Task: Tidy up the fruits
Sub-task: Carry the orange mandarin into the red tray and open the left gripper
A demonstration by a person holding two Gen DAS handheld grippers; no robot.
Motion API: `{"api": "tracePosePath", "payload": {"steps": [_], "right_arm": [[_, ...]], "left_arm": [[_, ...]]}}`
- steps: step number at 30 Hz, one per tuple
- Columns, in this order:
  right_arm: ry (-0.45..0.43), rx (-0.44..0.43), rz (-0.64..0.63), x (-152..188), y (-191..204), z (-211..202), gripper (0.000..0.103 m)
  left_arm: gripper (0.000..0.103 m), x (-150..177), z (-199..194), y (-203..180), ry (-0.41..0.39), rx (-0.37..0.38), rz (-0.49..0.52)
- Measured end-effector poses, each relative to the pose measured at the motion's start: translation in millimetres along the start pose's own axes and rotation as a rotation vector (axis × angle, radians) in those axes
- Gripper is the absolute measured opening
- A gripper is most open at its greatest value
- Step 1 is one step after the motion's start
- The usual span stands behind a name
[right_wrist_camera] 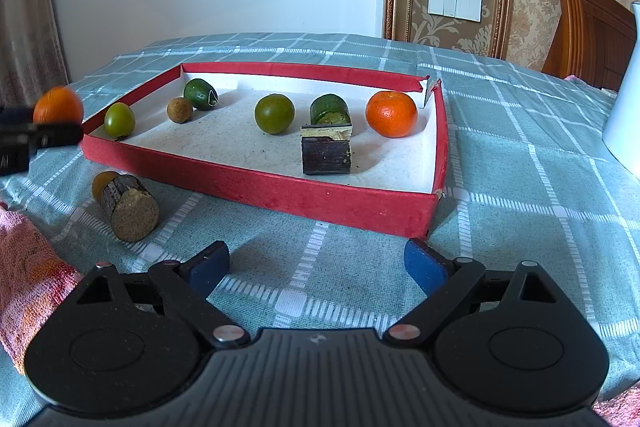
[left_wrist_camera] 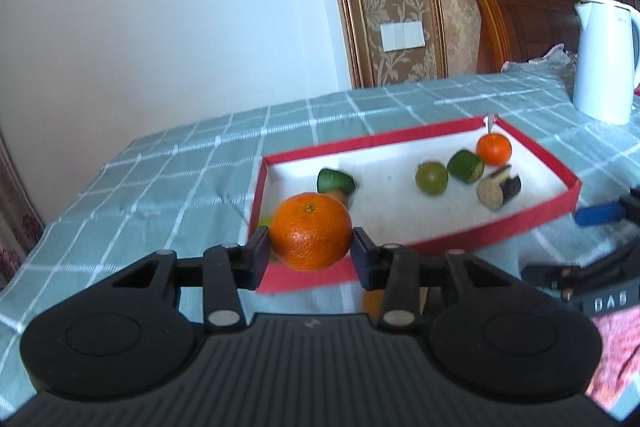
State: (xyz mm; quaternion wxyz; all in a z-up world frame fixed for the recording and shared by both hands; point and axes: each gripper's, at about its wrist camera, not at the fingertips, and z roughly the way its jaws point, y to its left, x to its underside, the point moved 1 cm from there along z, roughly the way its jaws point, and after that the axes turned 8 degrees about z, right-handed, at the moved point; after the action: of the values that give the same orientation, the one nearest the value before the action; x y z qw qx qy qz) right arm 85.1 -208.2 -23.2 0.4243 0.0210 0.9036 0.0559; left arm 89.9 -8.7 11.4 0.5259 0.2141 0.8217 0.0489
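My left gripper (left_wrist_camera: 311, 251) is shut on an orange mandarin (left_wrist_camera: 311, 235), held above the near left corner of the red tray (left_wrist_camera: 460, 241); the mandarin also shows at the left edge of the right wrist view (right_wrist_camera: 58, 105). The tray (right_wrist_camera: 280, 193) holds a second mandarin (right_wrist_camera: 391, 114), a green round fruit (right_wrist_camera: 274, 113), another greenish fruit (right_wrist_camera: 119, 119), a brown round fruit (right_wrist_camera: 180, 110), two green cut pieces (right_wrist_camera: 200, 93) (right_wrist_camera: 330, 110) and a dark sugarcane piece (right_wrist_camera: 326, 151). My right gripper (right_wrist_camera: 318, 267) is open and empty over the cloth in front of the tray.
A dark cane piece (right_wrist_camera: 130, 207) and a small yellowish fruit (right_wrist_camera: 102, 183) lie on the checked cloth (right_wrist_camera: 520, 167) left of the tray. A pink towel (right_wrist_camera: 28, 275) lies at the near left. A white kettle (left_wrist_camera: 604, 61) stands at the far right.
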Motion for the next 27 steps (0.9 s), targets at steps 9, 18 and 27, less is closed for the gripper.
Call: {"api": "tracePosePath", "payload": {"steps": [9,18,27], "right_arm": [[0.0,0.0,-0.001,-0.2,0.4,0.0,0.095],[0.001,0.0,0.0,-0.3,0.8,0.3,0.096],[0.001,0.0,0.0,-0.5,1.1,0.8,0.098]], "left_arm": [[0.039,-9.9,34.5,1.3,0.005,-0.033,-0.011],[0.039,-17.3,75.6,6.6,0.053,-0.014,-0.057],[0.039,-19.8,102.4,6.1,0.083,0.017,-0.089]]}}
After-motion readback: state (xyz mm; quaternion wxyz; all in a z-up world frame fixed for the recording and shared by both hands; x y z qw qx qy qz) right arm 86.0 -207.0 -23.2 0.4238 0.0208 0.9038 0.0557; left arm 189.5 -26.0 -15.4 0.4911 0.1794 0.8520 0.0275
